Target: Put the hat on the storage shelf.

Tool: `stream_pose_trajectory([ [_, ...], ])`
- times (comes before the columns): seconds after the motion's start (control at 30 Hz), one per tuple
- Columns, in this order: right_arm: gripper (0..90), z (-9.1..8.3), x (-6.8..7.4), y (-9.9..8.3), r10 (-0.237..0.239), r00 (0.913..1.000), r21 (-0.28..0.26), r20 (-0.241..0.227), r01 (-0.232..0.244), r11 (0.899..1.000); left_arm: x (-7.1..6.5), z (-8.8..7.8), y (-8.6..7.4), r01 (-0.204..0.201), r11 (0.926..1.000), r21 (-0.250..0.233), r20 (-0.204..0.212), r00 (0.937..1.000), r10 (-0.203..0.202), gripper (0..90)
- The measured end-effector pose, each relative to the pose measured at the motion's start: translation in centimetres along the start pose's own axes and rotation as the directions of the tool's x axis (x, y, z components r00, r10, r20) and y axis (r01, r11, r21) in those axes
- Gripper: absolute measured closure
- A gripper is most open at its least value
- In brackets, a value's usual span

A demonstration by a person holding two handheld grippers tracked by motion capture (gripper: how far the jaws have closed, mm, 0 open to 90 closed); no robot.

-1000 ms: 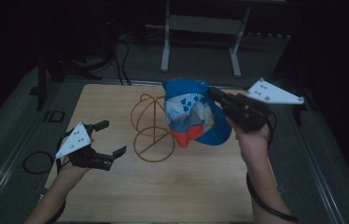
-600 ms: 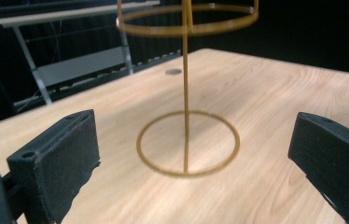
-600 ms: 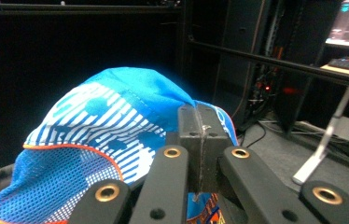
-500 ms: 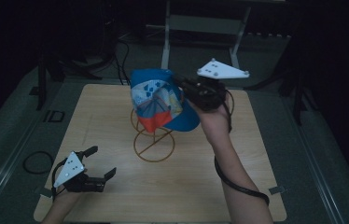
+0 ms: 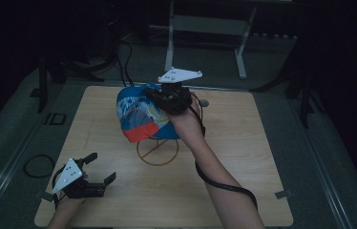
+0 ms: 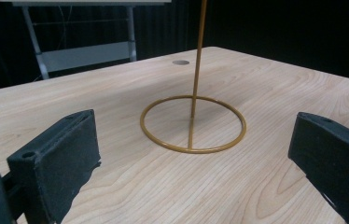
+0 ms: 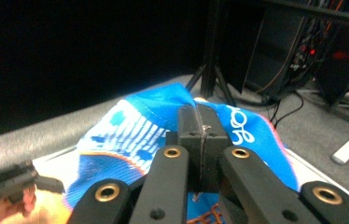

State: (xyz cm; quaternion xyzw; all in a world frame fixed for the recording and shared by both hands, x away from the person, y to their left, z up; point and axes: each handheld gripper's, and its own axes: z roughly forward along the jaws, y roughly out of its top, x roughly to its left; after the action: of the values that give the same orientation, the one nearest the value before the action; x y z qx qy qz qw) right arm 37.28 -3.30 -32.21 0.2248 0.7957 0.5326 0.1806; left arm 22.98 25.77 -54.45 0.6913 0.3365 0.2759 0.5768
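Blue cap (image 5: 141,114) with white pattern and orange-red panel held above the gold wire stand (image 5: 157,151), over the middle of the bench (image 5: 243,157). Clamped at its far edge by the right gripper (image 5: 160,98); in the right gripper view, jaws pressed tight together on the blue fabric (image 7: 130,126), cap spreading out to both sides of them. White lettering on the cap beside the jaws, not legible.

Stand's ring base flat on the bench, thin upright rod rising from it; in the left gripper view, ring (image 6: 193,123) ahead of and between the parted jaws, well apart from both.

Left gripper (image 5: 101,169) low at the near left corner of the bench, jaws released, nothing between them.

Bench of light wood grain. Room dark; grey floor, metal frame legs (image 5: 205,28) and cables behind.
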Motion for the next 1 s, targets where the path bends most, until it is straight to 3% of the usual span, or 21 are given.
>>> stream_pose_trajectory([
  [0.23, 90.0, 0.5, -0.7, -1.6, 0.022, 0.9997, 0.036, 0.006, -0.023, 0.999, 0.0, 0.2, -0.3, 0.008, 1.0, 0.006, 0.007, 0.9999, -0.008, 2.2],
  [0.53, 90.0, -1.8, -1.9, -3.7, 0.077, 0.9969, 0.001, 0.015, -0.077, 0.997, -0.1, 0.4, -0.5, 0.012, 0.9998, 0.015, 0.016, 0.9998, -0.012, 2.2],
  [0.73, 90.0, -3.1, -2.2, -5.7, 0.128, 0.9917, -0.028, -0.014, -0.128, 0.991, -0.1, 0.6, -0.7, 0.009, 0.9997, 0.021, 0.02, 0.9998, -0.01, 2.2],
  [1.0, 90.0, -3.8, -1.6, -6.9, 0.119, 0.9921, -0.037, -0.04, -0.121, 0.992, -0.2, 0.8, -1.0, 0.009, 0.9995, 0.032, 0.026, 0.9996, -0.009, 2.2],
])
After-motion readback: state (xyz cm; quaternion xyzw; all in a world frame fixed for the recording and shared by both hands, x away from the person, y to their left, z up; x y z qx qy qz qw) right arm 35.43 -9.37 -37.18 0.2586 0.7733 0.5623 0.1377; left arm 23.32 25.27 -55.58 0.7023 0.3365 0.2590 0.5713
